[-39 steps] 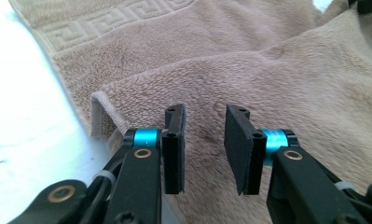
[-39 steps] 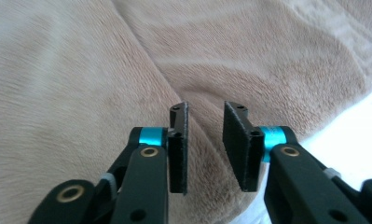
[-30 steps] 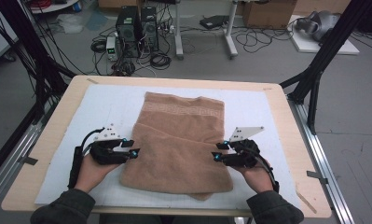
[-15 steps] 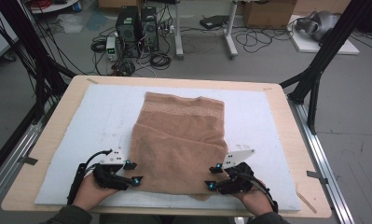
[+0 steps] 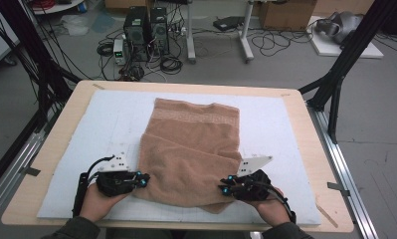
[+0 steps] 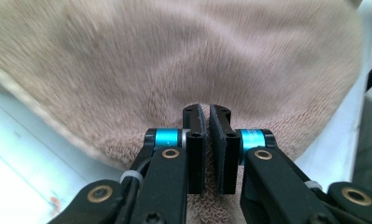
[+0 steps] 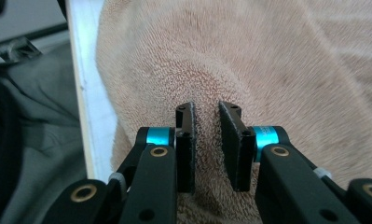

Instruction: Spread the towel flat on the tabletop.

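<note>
High view reader: You had the towel (image 5: 193, 149) lying at the middle of the surface (image 5: 305, 129), its patterned band toward the surface's far edge and a doubled layer already across its near half. So, as I judged it, one fold was done. Your left hand-held gripper (image 5: 142, 180) and right hand-held gripper (image 5: 225, 189) sat at the towel's two near corners, close to the surface's near edge.

Gripper view reader: From above you could not see the grip itself. The left gripper view showed it: the left hand-held gripper (image 6: 207, 112) had just been closing, and its jaws were left with only a sliver between them, nipping the terry (image 6: 174, 56).

High view reader: And your right?

Gripper view reader: The right hand-held gripper (image 7: 207, 109) had just been closing too. Its jaws stood a little wider, with a ridge of towel (image 7: 267, 56) bunched up and squeezed between them.

High view reader: Then you had both corners taken. The lift and the carry toward the surface's far edge were not yet done, nor any smoothing. The gripper views gave none of that layout.
</note>
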`<state>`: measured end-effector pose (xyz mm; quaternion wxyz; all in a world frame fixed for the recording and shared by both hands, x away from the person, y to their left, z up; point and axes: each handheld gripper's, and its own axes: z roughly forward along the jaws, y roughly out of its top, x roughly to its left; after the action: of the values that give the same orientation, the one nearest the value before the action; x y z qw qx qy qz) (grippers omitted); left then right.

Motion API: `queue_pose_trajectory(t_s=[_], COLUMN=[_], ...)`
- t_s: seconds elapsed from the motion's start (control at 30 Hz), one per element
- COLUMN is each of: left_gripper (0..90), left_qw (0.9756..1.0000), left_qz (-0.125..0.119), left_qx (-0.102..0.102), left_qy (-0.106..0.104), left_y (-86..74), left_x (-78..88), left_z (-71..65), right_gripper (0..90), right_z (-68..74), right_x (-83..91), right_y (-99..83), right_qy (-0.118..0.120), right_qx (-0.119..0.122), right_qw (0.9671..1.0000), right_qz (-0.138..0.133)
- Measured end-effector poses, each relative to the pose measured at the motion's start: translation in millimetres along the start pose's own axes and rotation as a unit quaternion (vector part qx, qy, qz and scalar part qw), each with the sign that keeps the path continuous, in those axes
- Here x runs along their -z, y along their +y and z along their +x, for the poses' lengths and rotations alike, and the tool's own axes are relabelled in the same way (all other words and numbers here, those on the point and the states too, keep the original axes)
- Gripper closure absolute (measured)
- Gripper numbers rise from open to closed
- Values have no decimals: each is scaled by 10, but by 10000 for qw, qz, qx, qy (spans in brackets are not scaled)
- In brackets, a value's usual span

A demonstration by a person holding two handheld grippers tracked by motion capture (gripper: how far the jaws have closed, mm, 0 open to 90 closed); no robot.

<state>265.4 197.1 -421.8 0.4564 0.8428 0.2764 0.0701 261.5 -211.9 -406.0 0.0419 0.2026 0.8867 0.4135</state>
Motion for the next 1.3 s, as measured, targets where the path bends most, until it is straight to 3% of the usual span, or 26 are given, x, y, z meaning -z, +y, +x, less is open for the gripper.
queue_pose_trajectory(t_s=[0.1, 0.27, 0.4, 0.47, 0.57, 0.63, 0.73, 0.8, 0.93, 1.0, 1.13, 1.2, 1.3], left_gripper=[851, 852, 854, 854, 853, 852, 824, 762, 632, 591, 542, 529, 498], left_qw=[9997, 9974, 9941, 9907, 9872, 9866, 9852, 9864, 9899, 9911, 9936, 9944, 9971], left_qz=[-240, -637, -751, -869, -821, -565, -419, -383, -407, -480, -542, -659, -523], left_qx=[40, 120, 221, 511, 777, 875, 1105, 1074, 789, 609, 466, 462, 278], left_qy=[37, 331, 748, 917, 1122, 1259, 1240, 1187, 1108, 1084, 879, 678, 483], left_y=[122, 368, 546, 622, 665, 647, 588, 583, 621, 633, 621, 588, 531], left_x=[93, 116, -12, -119, -304, -470, -609, -599, -428, -287, -68, 3, 15], left_z=[22, 118, 318, 493, 686, 821, 928, 924, 813, 726, 585, 506, 375], right_gripper=[772, 772, 773, 773, 771, 770, 764, 742, 639, 609, 586, 577, 570], right_z=[-27, -162, -400, -565, -859, -921, -1017, -1055, -1025, -957, -761, -662, -529], right_x=[62, 154, 145, 94, -92, -164, -287, -310, -212, -122, 71, 117, 115], right_y=[38, 161, 296, 342, 330, 314, 273, 245, 231, 238, 256, 266, 275], right_qy=[-23, -208, -510, -666, -781, -805, -819, -787, -795, -887, -950, -859, -717], right_qx=[-15, -86, -272, -443, -843, -897, -1086, -1141, -1175, -1086, -874, -740, -603], right_qw=[10000, 9995, 9979, 9966, 9934, 9927, 9905, 9902, 9899, 9901, 9909, 9926, 9948], right_qz=[-73, -239, -276, -205, -12, 79, 196, 174, -3, -100, -376, -428, -402])
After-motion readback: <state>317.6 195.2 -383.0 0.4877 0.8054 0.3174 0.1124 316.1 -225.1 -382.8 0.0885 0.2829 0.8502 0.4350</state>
